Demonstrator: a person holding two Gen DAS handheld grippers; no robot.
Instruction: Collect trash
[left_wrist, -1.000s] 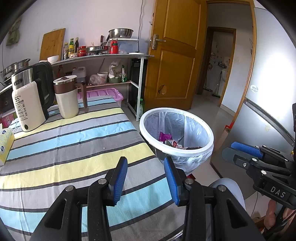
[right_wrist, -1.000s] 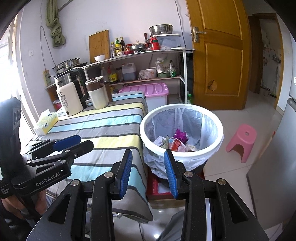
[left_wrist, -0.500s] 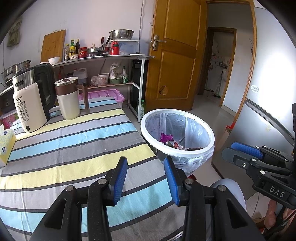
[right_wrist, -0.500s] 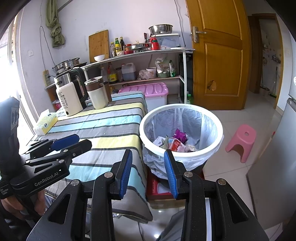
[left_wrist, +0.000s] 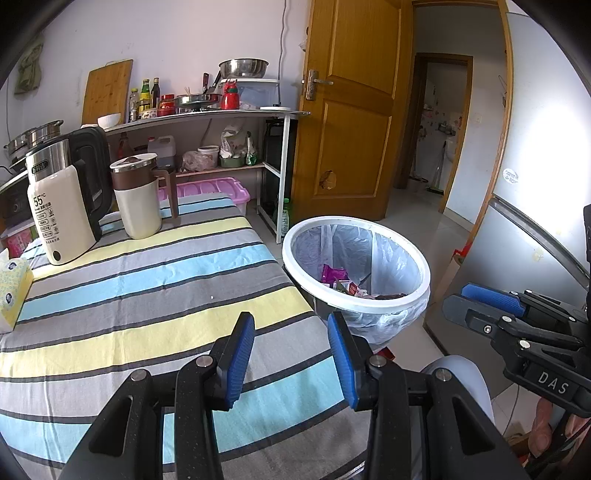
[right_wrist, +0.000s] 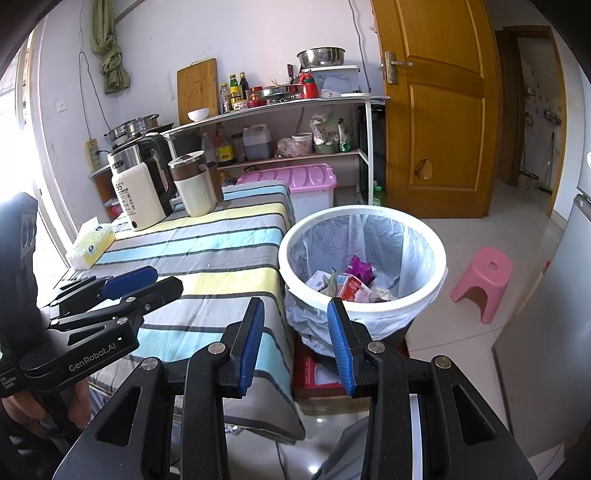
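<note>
Both claws are sitting spread with nothing between the pads. The left gripper (left_wrist: 291, 352) is hovering over the near edge of the striped table (left_wrist: 147, 295); the right gripper (right_wrist: 295, 345) is hanging off the table's right edge, above the floor.

Key relation: the bin (right_wrist: 362, 266) is standing on the floor just beside the table's right edge, ahead and slightly right of both claws. The right gripper is pointing almost straight at it, so I'm judging it the nearer one. From the left gripper, the bin (left_wrist: 356, 264) is lying ahead and to the right, past the table edge.

The trash (right_wrist: 351, 282) is sitting in the bottom of the bin liner: a purple wrapper, a red-and-white pack, crumpled paper. It's a loose pile, so no single long axis worth aligning to.

I'm not seeing any loose trash on the table. There's a tiny white speck (left_wrist: 211, 296) on a grey stripe, too small to identify. The kettle (left_wrist: 62, 206), jug (left_wrist: 138, 199) and tissue box (left_wrist: 13, 284) at the far and left side look like keepers, not trash. So I'm reading the task as done or nearly done.

Hard to make out:
- the floor under the table is being hidden by the cloth
- the table's near-left corner is being blocked by the gripper bodies
- something red under the bin (right_wrist: 314, 373) is partly covered by the liner; can't tell if it's trash
</note>
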